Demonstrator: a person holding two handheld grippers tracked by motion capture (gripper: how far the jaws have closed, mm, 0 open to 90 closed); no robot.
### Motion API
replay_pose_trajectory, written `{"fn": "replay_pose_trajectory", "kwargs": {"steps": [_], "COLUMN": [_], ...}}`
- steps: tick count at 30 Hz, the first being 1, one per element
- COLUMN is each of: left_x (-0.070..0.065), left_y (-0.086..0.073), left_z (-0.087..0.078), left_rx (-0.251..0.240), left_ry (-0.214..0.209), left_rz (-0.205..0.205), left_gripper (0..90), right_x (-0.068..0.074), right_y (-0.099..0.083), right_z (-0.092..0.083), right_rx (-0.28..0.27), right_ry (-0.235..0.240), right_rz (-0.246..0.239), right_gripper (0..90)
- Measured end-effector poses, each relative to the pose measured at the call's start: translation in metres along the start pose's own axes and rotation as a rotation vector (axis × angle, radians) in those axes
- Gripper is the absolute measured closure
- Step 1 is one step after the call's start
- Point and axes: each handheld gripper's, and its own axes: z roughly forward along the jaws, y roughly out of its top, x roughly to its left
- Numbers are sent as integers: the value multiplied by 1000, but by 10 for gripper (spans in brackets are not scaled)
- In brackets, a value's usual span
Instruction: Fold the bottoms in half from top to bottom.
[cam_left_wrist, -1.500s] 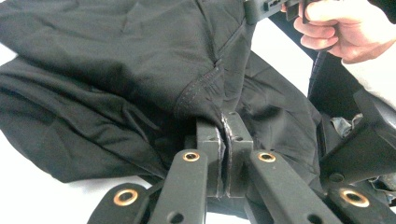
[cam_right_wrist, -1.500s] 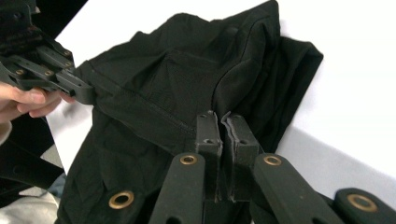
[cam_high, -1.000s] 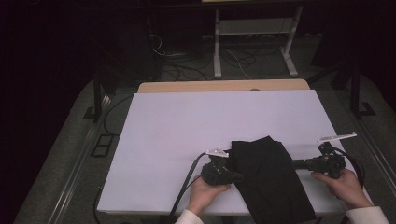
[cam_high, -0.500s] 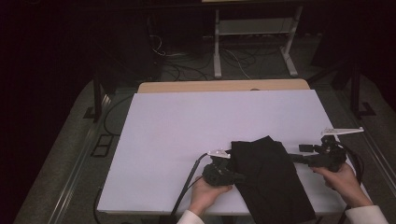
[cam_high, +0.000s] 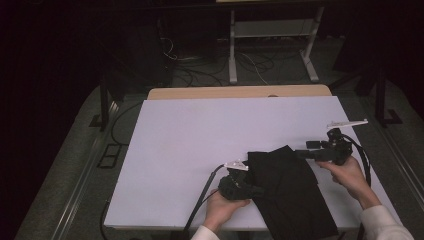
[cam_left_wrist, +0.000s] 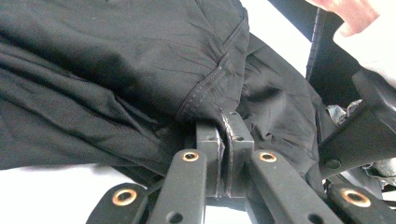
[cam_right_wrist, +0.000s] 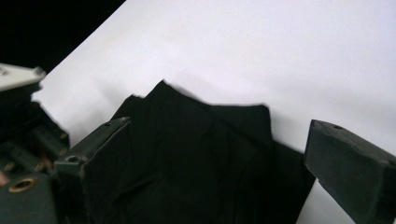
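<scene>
High view: a white table (cam_high: 200, 150) takes up the middle, with a strip of bare wood (cam_high: 240, 92) along its far edge. Toward the near side, a little left of the cloth, the person's left hand (cam_high: 222, 207) holds the left gripper (cam_high: 248, 186), whose cable runs off the near edge. Its jaws are pressed together on the left edge of the black garment (cam_high: 292, 192), which lies flat on the near right part of the table and reaches down to the near edge. The garment's far corner points away from the person, roughly toward the table's middle.

In the left gripper view the two jaws stand closed with a fold of the black garment (cam_left_wrist: 140, 70) pinched between them, just beside a stitched seam; the rest of the fabric bunches in soft creases beyond the tips.

Further right, the right hand (cam_high: 347, 175) holds the right gripper (cam_high: 305, 150) just off the garment's far right edge, apart from the cloth as far as this dim view lets me judge. Its jaws have just been opening and now stand wide. The right gripper view shows them spread with nothing clamped between them, the black garment (cam_right_wrist: 196, 154) lying on the white table (cam_right_wrist: 280, 56) beyond them.
</scene>
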Motion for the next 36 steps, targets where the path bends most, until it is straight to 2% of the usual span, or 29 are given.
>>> {"fn": "replay_pose_trajectory", "kwargs": {"steps": [4,8,10,13,15,21,27,31,33,34,36], "left_x": [0,-1,0,0,-1,0,0,0,-1,-1,-1], "left_y": [0,0,0,0,-1,0,1,1,1,1,1], "left_z": [2,3,3,4,5,6,6,6,6,6,6], "left_rx": [-2,2,1,-4,-3,3,1,0,2,2,1], "left_ry": [-2,0,-1,-3,-2,0,1,0,-1,-1,0], "left_rz": [0,5,5,3,4,9,12,9,11,11,14], "left_gripper": [862,861,861,861,861,858,858,858,858,858,858], "right_x": [-7,-13,-13,-18,-19,-25,-30,-31,-28,-28,-25], "right_y": [9,16,17,19,19,21,19,18,17,17,17], "right_z": [10,27,29,41,43,51,58,56,57,57,59], "right_rx": [10,49,55,108,110,132,168,184,203,203,224], "right_ry": [9,0,3,-13,-16,0,45,97,102,102,96], "right_rz": [11,1,-1,-18,-21,-32,-6,0,-31,-31,-46], "right_gripper": [106,126,133,149,171,238,281,370,465,465,543]}}
